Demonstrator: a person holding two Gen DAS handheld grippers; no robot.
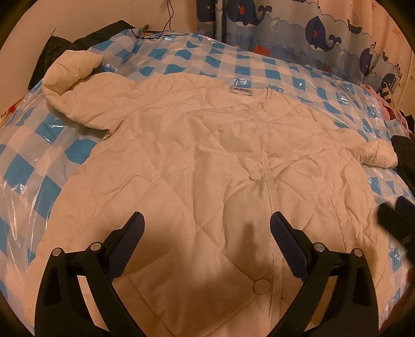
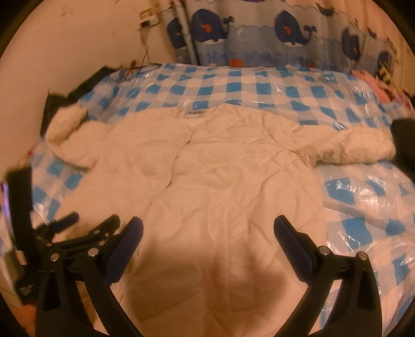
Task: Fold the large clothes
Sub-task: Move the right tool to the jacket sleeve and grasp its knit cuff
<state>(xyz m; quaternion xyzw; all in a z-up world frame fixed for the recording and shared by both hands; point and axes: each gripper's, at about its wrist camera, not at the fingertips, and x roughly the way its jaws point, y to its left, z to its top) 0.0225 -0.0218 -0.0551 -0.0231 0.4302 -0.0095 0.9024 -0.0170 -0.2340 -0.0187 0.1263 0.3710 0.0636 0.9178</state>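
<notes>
A cream quilted jacket (image 1: pixel 197 160) lies spread flat, front up, on the bed, collar label away from me; it also shows in the right wrist view (image 2: pixel 220 176). Its left sleeve (image 1: pixel 70 85) bends back at the far left and its right sleeve (image 2: pixel 355 147) lies out to the right. My left gripper (image 1: pixel 207 220) is open and empty, hovering over the jacket's lower front near a snap button (image 1: pixel 261 286). My right gripper (image 2: pixel 208 225) is open and empty over the jacket's lower right part. The left gripper also shows in the right wrist view (image 2: pixel 85 225) at the left.
The bed carries a blue and white checked cover under clear plastic (image 1: pixel 259 67). A whale-print curtain (image 2: pixel 259 33) hangs behind. Dark clothes (image 1: pixel 77 39) lie at the far left corner and dark fabric (image 2: pixel 404 140) at the right edge. A cable (image 1: pixel 168 20) hangs on the wall.
</notes>
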